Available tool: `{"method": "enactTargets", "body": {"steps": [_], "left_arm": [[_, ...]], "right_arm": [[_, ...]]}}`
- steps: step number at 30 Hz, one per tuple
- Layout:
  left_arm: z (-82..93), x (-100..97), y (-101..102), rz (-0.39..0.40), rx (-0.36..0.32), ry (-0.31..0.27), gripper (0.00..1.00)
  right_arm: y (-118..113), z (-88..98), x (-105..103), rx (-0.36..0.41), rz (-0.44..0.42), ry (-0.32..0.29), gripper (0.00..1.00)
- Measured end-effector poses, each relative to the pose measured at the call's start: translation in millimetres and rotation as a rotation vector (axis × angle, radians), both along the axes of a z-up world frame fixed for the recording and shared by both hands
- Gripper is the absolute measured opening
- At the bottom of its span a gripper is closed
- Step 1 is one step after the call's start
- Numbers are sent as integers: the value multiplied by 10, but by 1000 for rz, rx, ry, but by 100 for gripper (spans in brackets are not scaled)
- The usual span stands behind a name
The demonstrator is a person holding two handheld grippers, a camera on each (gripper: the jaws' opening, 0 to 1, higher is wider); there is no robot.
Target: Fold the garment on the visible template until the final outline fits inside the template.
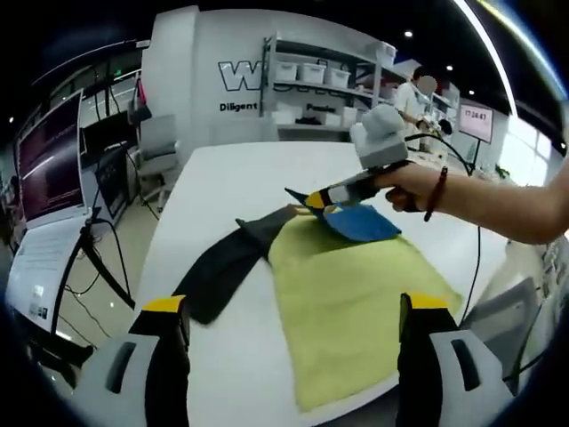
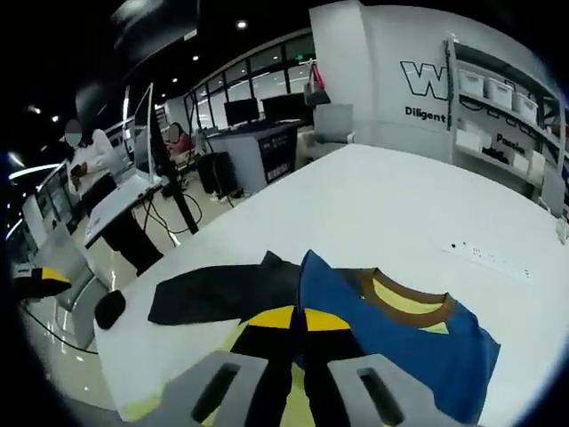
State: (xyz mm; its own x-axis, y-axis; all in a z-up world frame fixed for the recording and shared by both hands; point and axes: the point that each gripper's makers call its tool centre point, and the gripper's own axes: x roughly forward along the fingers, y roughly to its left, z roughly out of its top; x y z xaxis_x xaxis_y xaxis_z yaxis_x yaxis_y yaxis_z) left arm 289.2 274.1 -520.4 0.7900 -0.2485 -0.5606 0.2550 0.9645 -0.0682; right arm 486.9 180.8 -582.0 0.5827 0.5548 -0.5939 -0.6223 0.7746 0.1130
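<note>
Garment point(image 1: 342, 311) lies mid-fold on the white desk point(image 1: 222, 187), right hand-held gripper point(image 2: 298, 325) pinching the blue collar edge, left hand-held gripper point(image 1: 293, 325) wide and empty above it; next, probably fold the black sleeve point(image 1: 222, 267) inward.

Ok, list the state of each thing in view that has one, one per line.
Garment: lies on the table, partly folded, yellow side up, blue collar end lifted.
Sleeve: dark, spread flat to the side, not folded in.
Right claw: shut on the garment at the blue edge.
Left claw: open, above the garment, holding nothing.
</note>
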Motion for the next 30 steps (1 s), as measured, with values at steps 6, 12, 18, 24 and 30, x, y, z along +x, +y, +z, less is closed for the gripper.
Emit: {"method": "enactTargets", "body": {"steps": [6, 12, 18, 24, 30], "left_arm": [[-21, -27, 32, 9, -3, 5, 97], [-13, -48, 43, 7, 2, 1, 97], [-8, -73, 90, 20, 2, -5, 97], [-35, -101, 115, 26, 4, 2, 97], [-30, -113, 127, 27, 4, 0, 97]], "right_arm": [[111, -194, -79, -15, 32, 41, 0], [152, -389, -129, -50, 56, 73, 0], [252, -398, -200, -47, 87, 69, 0], [289, -611, -312, -68, 123, 118, 0], [320, -706, -355, -69, 136, 137, 0]]}}
